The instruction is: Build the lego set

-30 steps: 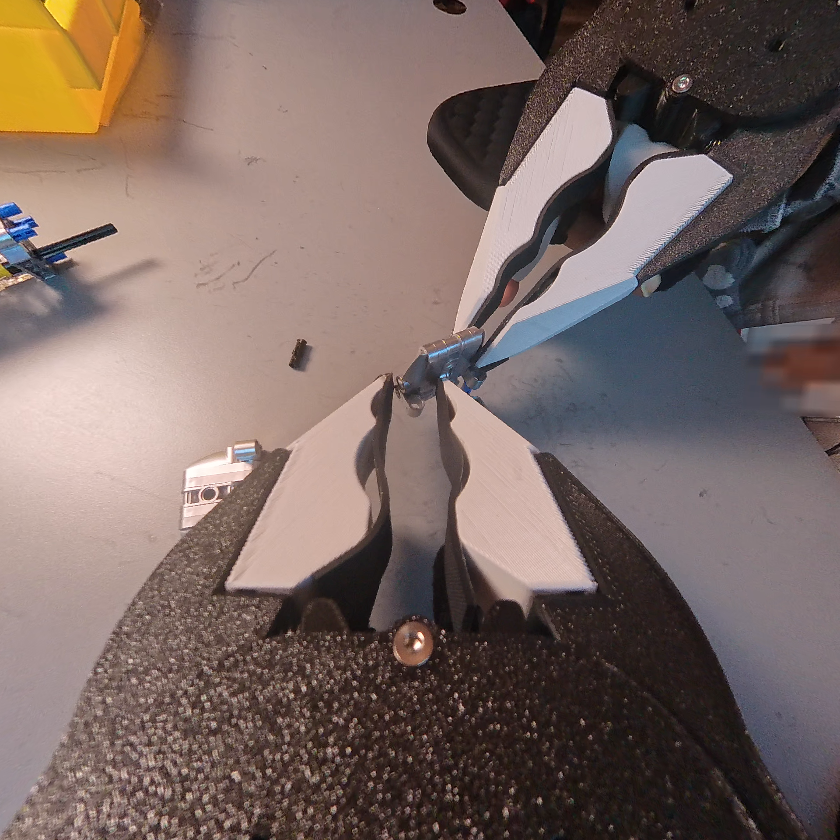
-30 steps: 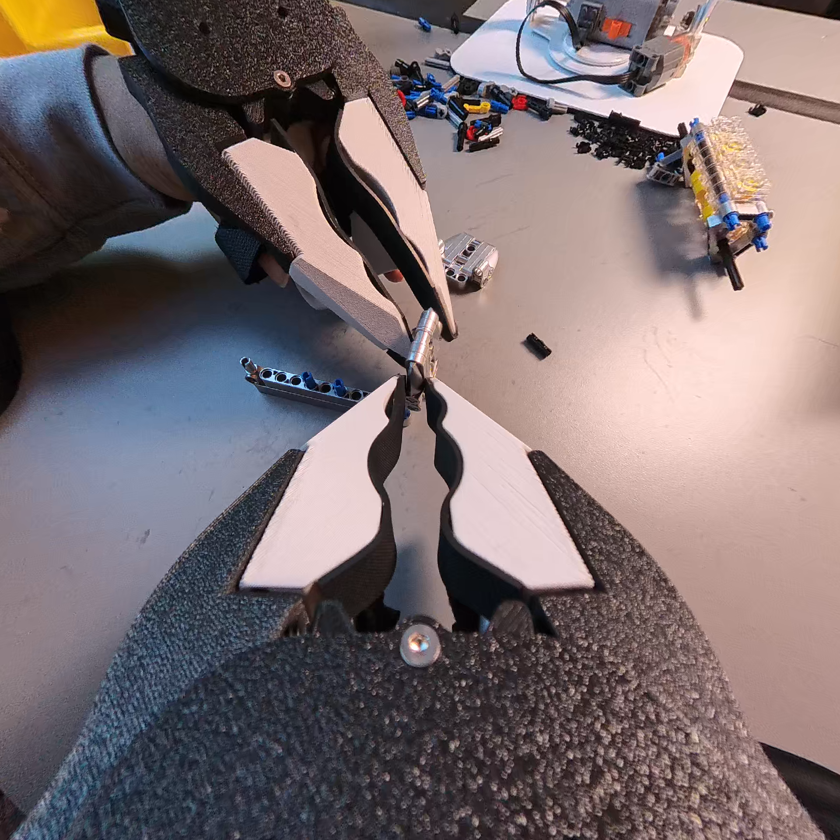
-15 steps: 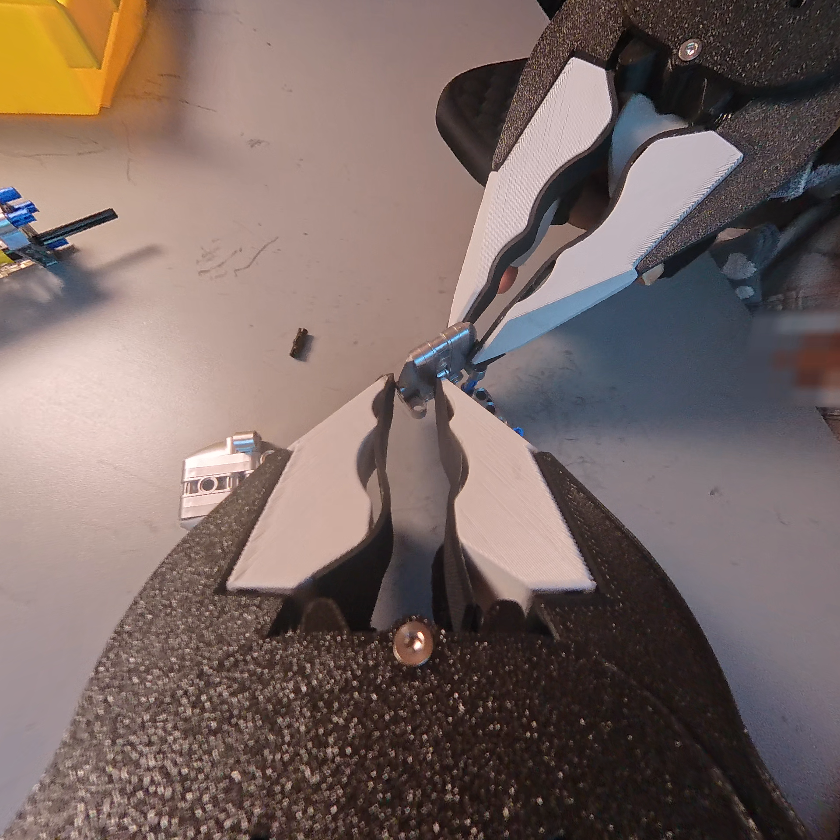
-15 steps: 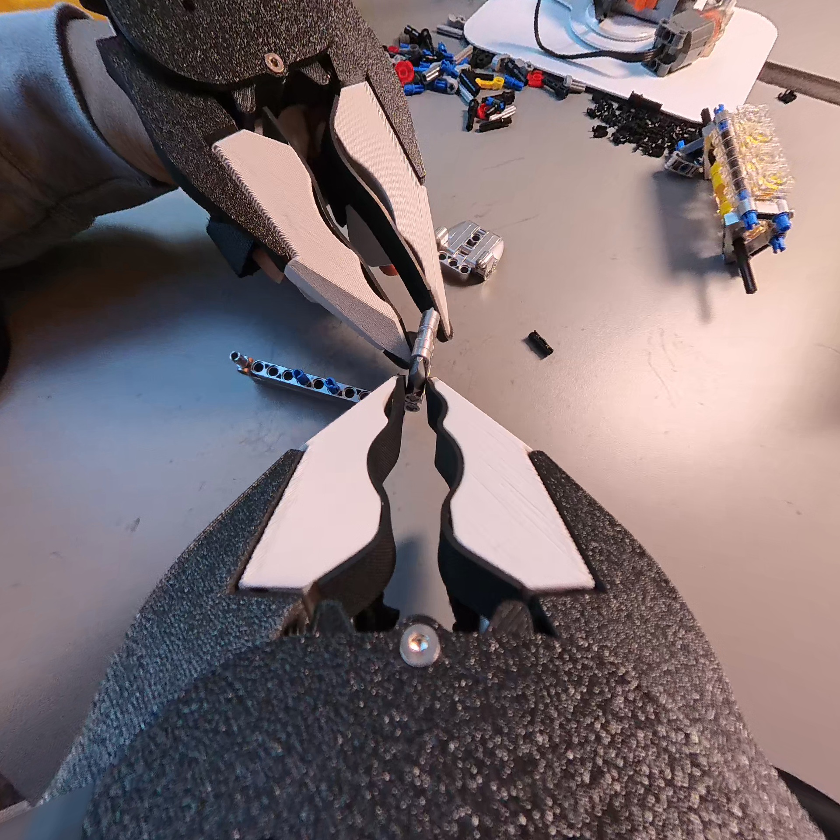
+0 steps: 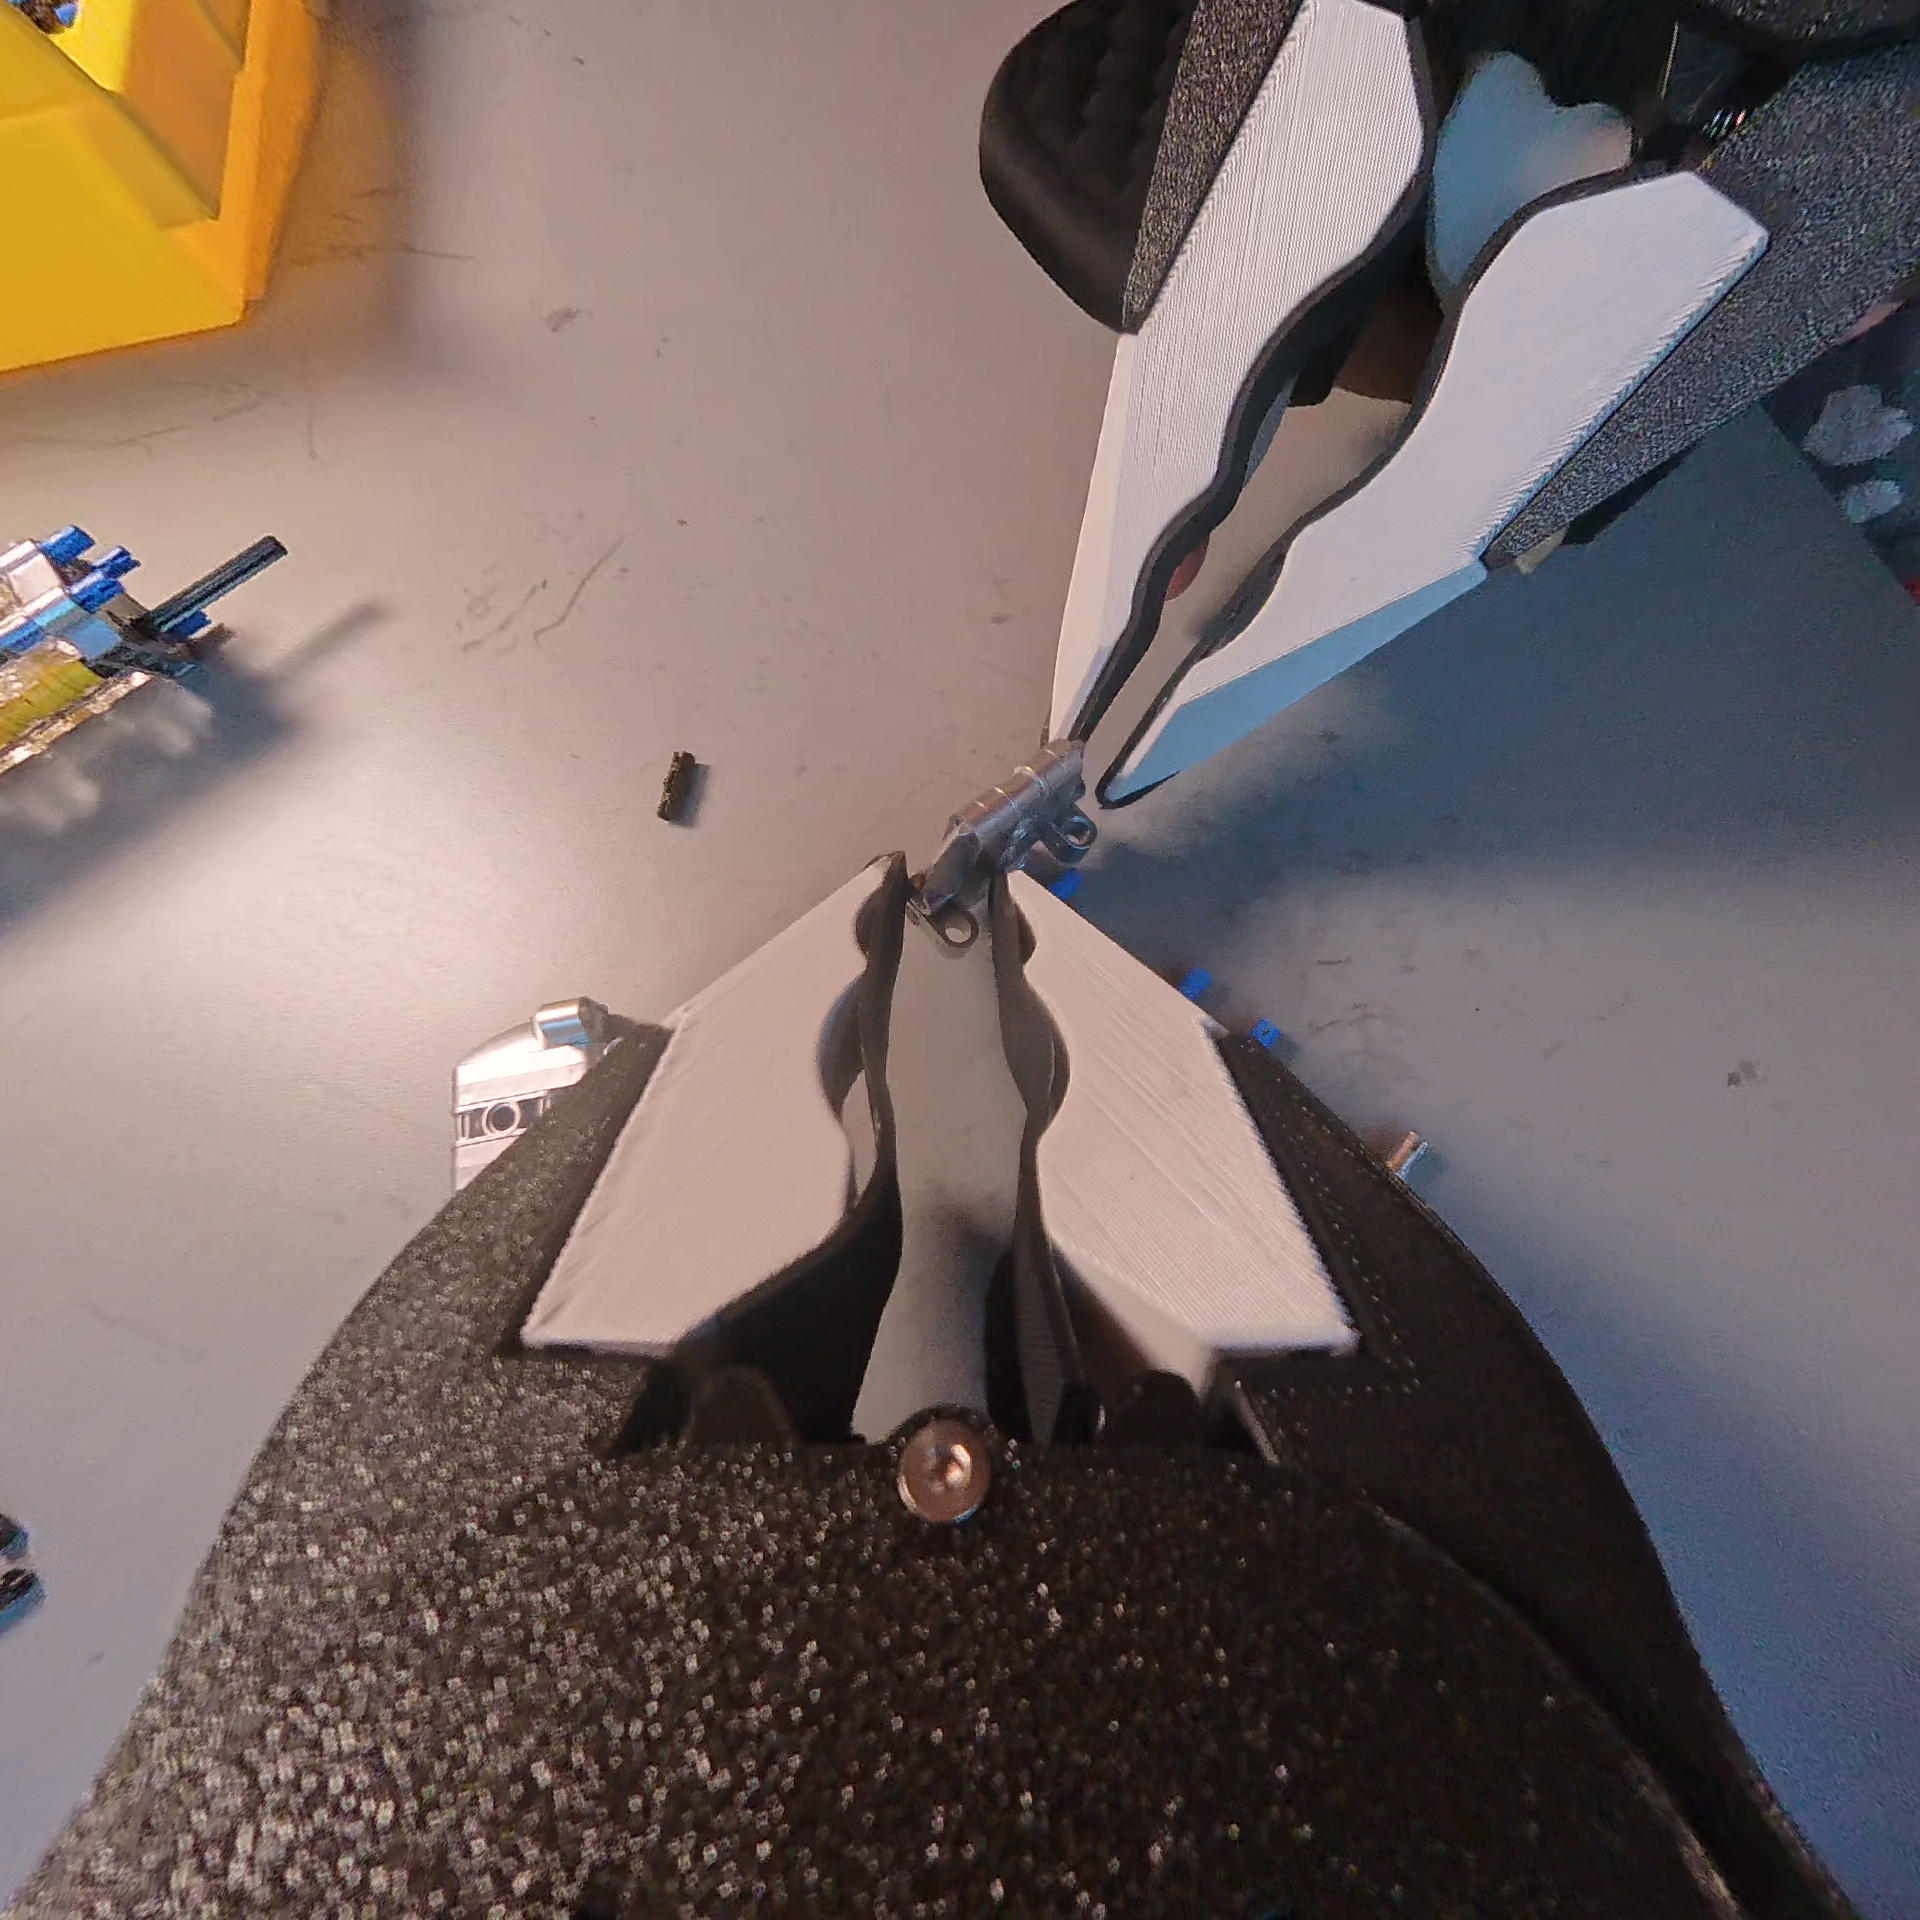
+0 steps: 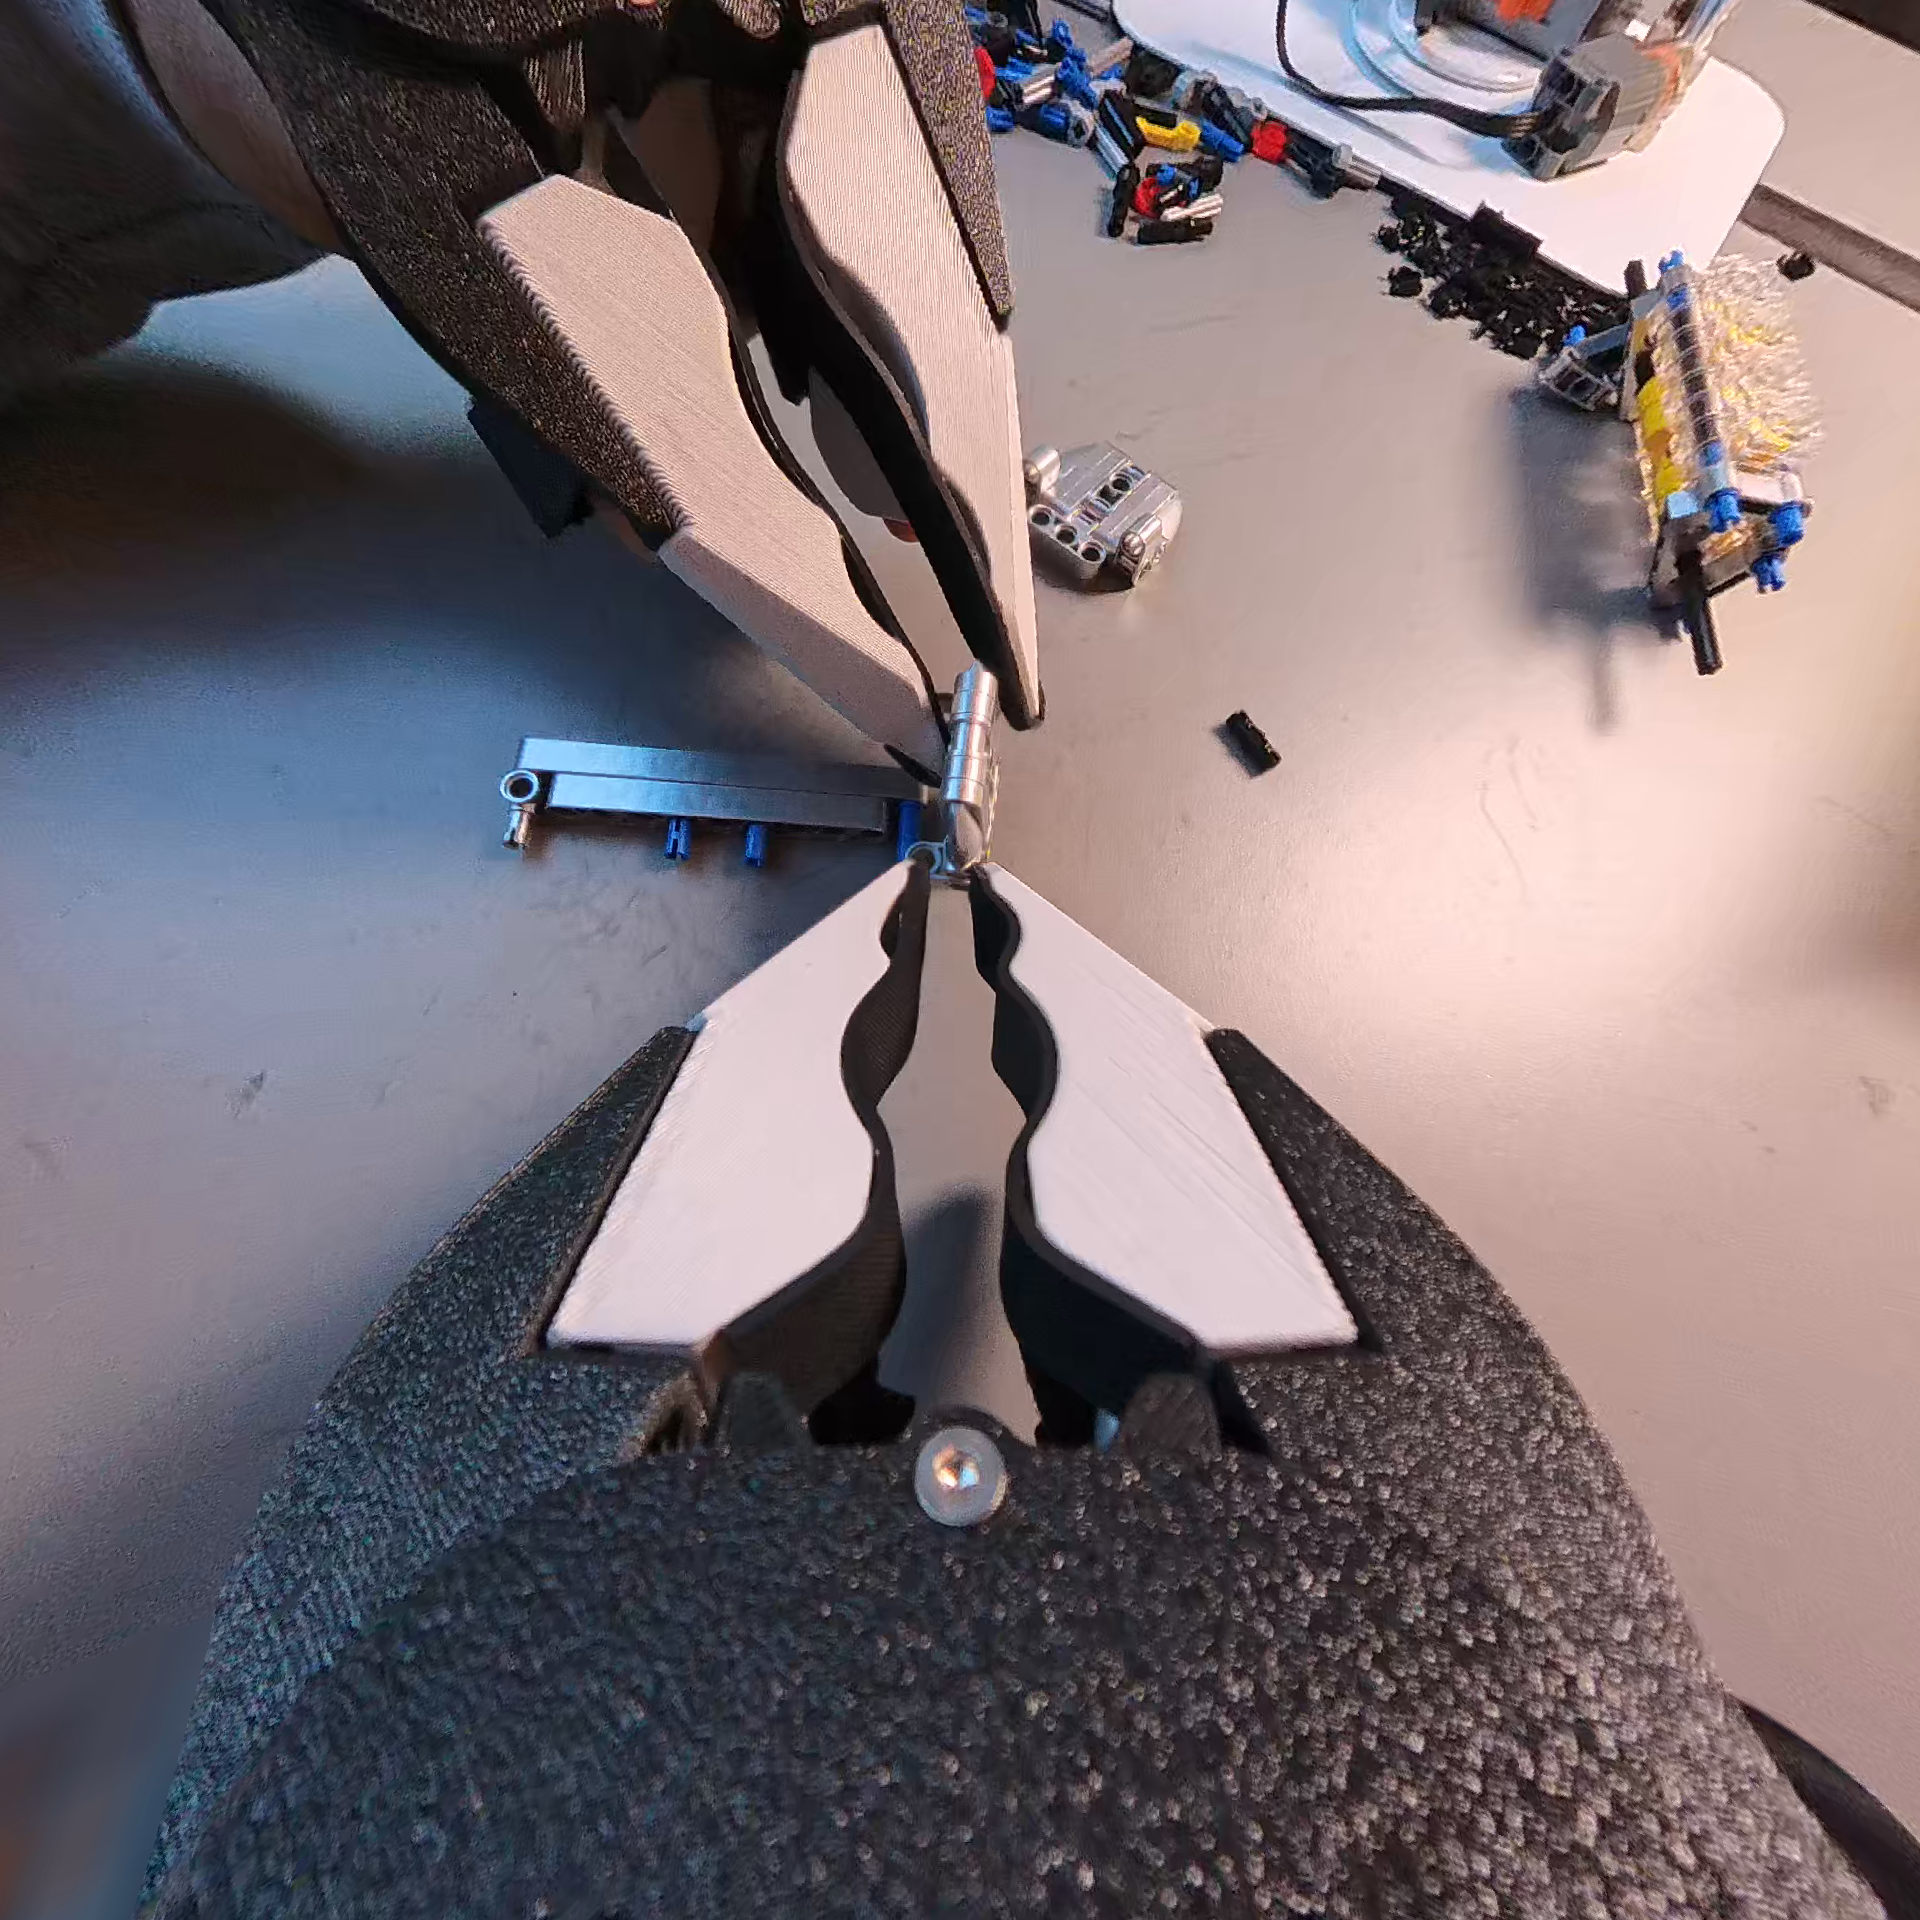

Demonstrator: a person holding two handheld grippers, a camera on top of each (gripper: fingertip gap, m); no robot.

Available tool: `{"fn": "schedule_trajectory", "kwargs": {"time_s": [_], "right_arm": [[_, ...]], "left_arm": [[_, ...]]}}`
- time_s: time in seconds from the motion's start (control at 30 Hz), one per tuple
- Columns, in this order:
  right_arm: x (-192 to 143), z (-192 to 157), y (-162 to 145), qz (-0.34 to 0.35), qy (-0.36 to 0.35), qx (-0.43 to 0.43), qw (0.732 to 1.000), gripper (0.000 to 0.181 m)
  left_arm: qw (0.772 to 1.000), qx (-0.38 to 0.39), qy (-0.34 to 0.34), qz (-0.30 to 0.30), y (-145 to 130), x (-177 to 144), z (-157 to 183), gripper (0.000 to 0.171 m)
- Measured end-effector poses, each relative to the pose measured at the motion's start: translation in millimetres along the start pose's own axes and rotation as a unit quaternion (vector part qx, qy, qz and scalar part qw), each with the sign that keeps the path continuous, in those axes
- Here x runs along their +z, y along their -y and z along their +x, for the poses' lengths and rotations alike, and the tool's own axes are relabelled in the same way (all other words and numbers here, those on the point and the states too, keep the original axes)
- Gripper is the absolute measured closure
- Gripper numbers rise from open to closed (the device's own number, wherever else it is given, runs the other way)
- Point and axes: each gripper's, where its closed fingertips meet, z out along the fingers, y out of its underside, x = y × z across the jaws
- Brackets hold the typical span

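A small silver ribbed connector piece (image 5: 1013,821) is held between both grippers just above the grey table. My left gripper (image 5: 951,888) is shut on its near end. My right gripper (image 5: 1091,769) comes in from the upper right, shut on the far end. In the right wrist view, my right gripper (image 6: 951,868) clamps the piece's (image 6: 971,748) lower end and my left gripper (image 6: 987,707) clamps its top. A long grey beam with blue pins (image 6: 707,790) lies on the table just left of the piece.
A silver block (image 6: 1101,514) and a loose black pin (image 6: 1247,743) lie nearby. A built model with blue pins (image 6: 1704,447), piles of small parts (image 6: 1143,135) and a white board (image 6: 1662,156) are farther back. A yellow bin (image 5: 125,156) stands at the far left. Less than 4 cm separates the two grippers' tips. From the left gripper's tips to the loose black pin (image 6: 1247,743) is close to 6 centimetres. My left wrist view (image 5: 682,785) looks at it from another angle.
Both grippers keep their hold on the silver piece. They have drawn closer together and lower, and the piece's end now sits by the right end of the grey beam.
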Motion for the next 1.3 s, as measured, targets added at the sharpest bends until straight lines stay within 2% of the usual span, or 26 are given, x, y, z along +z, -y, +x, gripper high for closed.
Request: {"fn": "schedule_trajectory", "kwargs": {"time_s": [0.13, 0.33, 0.47, 0.6, 0.63, 0.7, 0.8, 0.87, 0.97, 1.07, 1.17, 1.3], "right_arm": [[-3, 2, 6, 0.004, 0.003, -0.014, 1.0, 0.16], [1, 8, 8, -0.024, 0.001, -0.043, 0.999, 0.167], [-8, 19, 10, -0.038, 0.003, -0.085, 0.996, 0.161], [-7, 16, 16, -0.037, 0.059, -0.148, 0.987, 0.149], [-1, 14, 15, -0.041, 0.073, -0.163, 0.983, 0.15], [9, 14, 5, -0.07, 0.096, -0.178, 0.977, 0.17], [10, 19, 1, -0.091, 0.119, -0.163, 0.975, 0.175], [7, 32, -5, -0.116, 0.116, -0.152, 0.975, 0.175], [4, 48, -10, -0.15, 0.119, -0.153, 0.97, 0.175], [9, 49, -9, -0.17, 0.142, -0.159, 0.962, 0.175], [13, 52, -5, -0.166, 0.147, -0.166, 0.961, 0.172], [0, 51, 15, -0.096, 0.15, -0.154, 0.972, 0.158]], "left_arm": [[0.999, 0.02, 0.024, -0.016, 3, -4, -1, 0.166], [0.999, 0.024, 0.03, -0.03, 3, 0, 4, 0.166], [1.0, -0.017, 0.009, -0.006, 2, -6, 2, 0.167], [0.998, -0.037, -0.035, 0.029, 10, -6, 11, 0.166], [0.998, -0.041, -0.037, 0.028, 10, -5, 12, 0.166], [0.998, -0.052, -0.03, 0.02, 6, -3, 11, 0.166], [0.996, -0.085, 0.017, 0.002, -2, -9, 1, 0.155], [0.993, -0.114, 0.039, -0.009, -5, -19, 0, 0.155], [0.987, -0.15, 0.054, -0.016, -9, -31, 10, 0.154], [0.977, -0.204, 0.053, -0.036, -18, -34, 24, 0.151], [0.965, -0.252, 0.056, -0.047, -22, -31, 38, 0.148], [0.953, -0.287, 0.084, -0.047, -24, -24, 52, 0.15]]}}
